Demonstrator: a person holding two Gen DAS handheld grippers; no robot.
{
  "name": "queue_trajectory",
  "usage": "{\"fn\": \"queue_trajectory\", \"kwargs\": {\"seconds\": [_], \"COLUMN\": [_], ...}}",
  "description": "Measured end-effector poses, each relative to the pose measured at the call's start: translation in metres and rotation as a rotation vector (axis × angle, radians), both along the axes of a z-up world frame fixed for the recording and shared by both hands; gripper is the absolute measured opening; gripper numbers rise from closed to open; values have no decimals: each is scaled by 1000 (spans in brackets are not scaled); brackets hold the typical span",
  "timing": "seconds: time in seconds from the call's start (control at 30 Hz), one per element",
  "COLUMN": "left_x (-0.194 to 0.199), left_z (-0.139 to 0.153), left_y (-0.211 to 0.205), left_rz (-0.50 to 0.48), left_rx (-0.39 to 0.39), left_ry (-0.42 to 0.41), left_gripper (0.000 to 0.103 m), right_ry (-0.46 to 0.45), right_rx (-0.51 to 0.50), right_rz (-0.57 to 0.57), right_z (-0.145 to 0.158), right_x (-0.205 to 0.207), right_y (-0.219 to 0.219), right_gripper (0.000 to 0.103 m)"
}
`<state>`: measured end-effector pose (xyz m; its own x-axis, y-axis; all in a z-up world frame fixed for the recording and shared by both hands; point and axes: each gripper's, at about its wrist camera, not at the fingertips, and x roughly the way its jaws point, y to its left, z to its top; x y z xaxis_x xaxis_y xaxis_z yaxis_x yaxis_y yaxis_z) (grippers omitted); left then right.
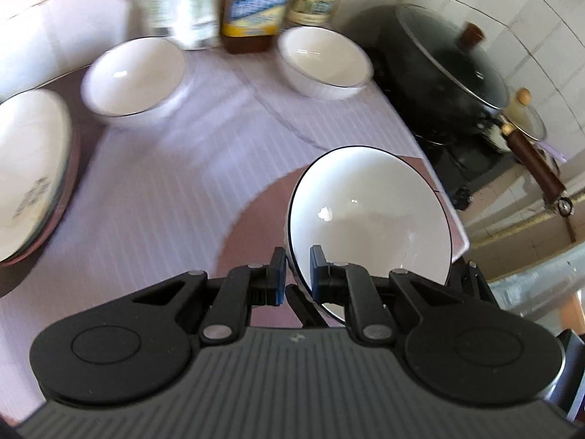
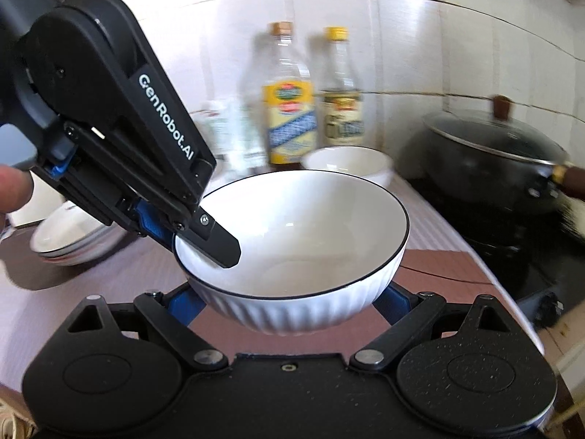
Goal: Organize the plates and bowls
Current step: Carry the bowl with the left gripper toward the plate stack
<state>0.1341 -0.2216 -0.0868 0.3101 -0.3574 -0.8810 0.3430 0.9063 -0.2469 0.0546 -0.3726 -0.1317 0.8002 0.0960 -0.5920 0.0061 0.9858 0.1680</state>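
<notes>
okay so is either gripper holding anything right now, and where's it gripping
Yes: the left gripper is pinching the rim of a white bowl, one finger inside, one outside. The right gripper is open, its fingers straddling the bowl's base; contact unclear.

Both claws are matte black plastic with round pivot housings, silver pins at the linkage joints and blue pads on the fingers. The left claw carries white "GenRobot.AI" lettering along its side. The right claw has a ribbed black body, finely speckled.
</notes>
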Motion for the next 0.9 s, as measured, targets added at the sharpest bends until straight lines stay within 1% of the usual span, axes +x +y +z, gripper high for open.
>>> {"fn": "queue_trajectory", "kwargs": {"seconds": [0.1,0.2,0.47,0.57,0.63,0.73,0.9], "left_x": [2,1,-9,-12,-12,-11,-10], "left_z": [4,5,-4,-11,-17,-24,-32], "left_y": [29,64,130,150,159,161,171], "left_rz": [37,106,250,291,324,333,341], "left_rx": [1,-9,41,54,63,88,83], "left_ry": [5,13,8,29,50,55,54], "left_gripper": [12,13,13,12,12,13,13], "right_ry": [-32,-52,-65,-69,-70,-63,-65], "right_rx": [-2,12,20,17,16,20,15], "right_rz": [62,134,326,385,419,447,488], "right_z": [2,4,2,-2,-6,-13,-23], "right_x": [4,12,28,29,30,32,40], "right_y": [21,41,105,126,137,148,153], "right_gripper": [98,98,98,98,98,98,98]}}
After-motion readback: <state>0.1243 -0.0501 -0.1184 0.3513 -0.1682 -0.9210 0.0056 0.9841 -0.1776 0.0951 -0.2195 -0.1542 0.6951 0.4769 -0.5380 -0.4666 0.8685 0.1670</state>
